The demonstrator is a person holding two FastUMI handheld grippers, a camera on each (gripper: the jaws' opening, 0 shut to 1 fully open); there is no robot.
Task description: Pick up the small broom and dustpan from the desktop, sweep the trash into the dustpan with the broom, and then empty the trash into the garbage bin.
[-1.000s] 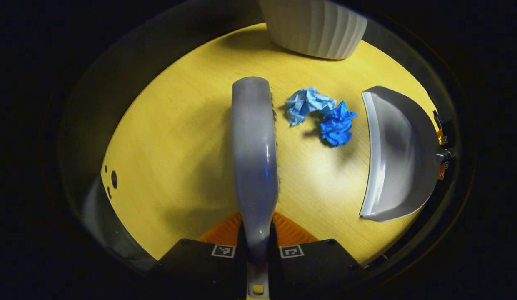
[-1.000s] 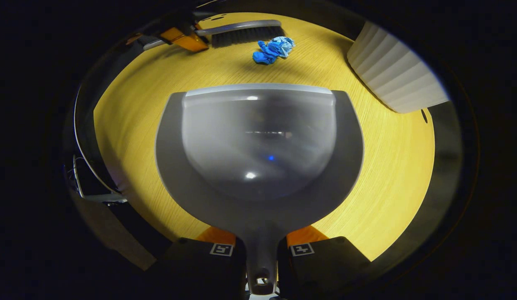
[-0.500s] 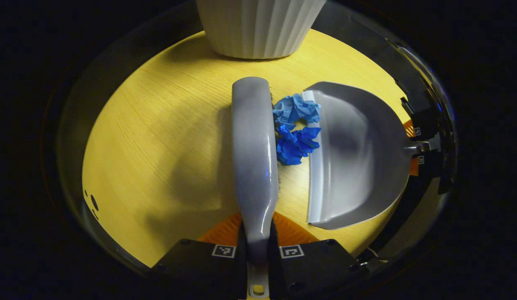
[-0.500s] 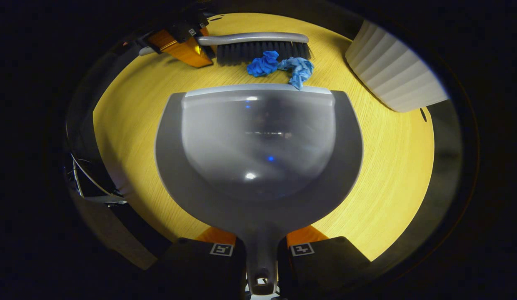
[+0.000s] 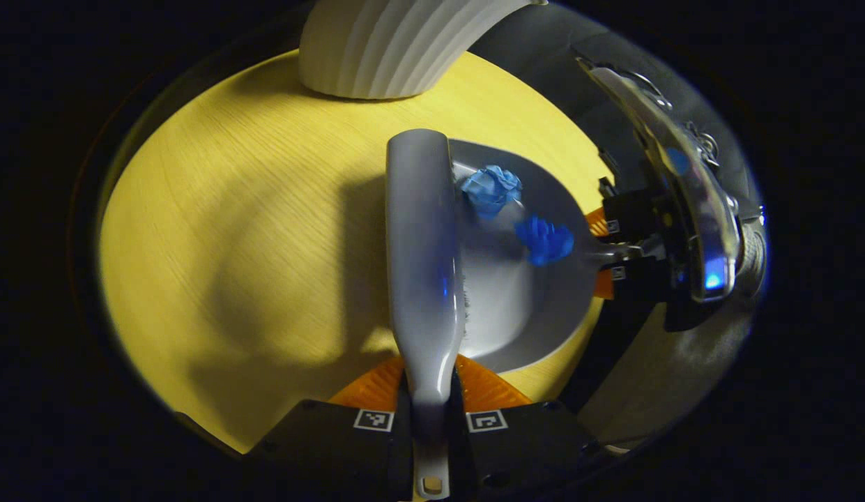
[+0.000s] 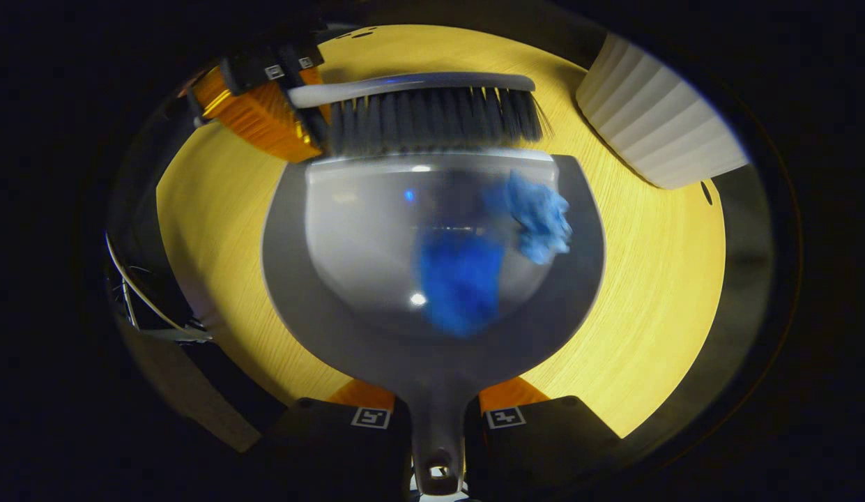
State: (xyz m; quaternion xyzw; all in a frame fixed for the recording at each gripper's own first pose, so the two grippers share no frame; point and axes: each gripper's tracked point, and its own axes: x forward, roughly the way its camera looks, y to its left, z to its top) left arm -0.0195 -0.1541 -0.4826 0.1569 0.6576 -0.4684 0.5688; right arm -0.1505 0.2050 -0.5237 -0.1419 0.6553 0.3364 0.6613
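In the left gripper view the left tongs (image 5: 432,425) at bottom centre pinch the handle of the broom (image 5: 424,237), which runs up the middle of the frame. Its bristle edge lies over the open mouth of the dustpan (image 5: 516,307), just right of it. Two blue paper wads sit inside the pan: the paler wad (image 5: 492,188) near the broom's far end, and the darker wad (image 5: 545,239) deeper in, close to the pan's handle at centre right. The right tongs (image 5: 617,251) grip that handle there.

In the right gripper view the right tongs (image 6: 438,425) at bottom centre clamp the dustpan's stem. The broom's bristles stand along the pan's front lip in the upper middle. Both wads look smeared, so they are probably tumbling toward the back of the pan. The ribbed white bin (image 6: 659,118) stands in the upper right of this frame, on the yellow bench (image 6: 669,293).

The sweep looks finished, and the step in hand is securing the load. Keep the bristles closing off the lip as a gate, then tip the pan's front edge upward before lifting, so the light wads settle against the back wall. Carry it level and slowly to the bin, with the broom kept close until the pan is over the opening
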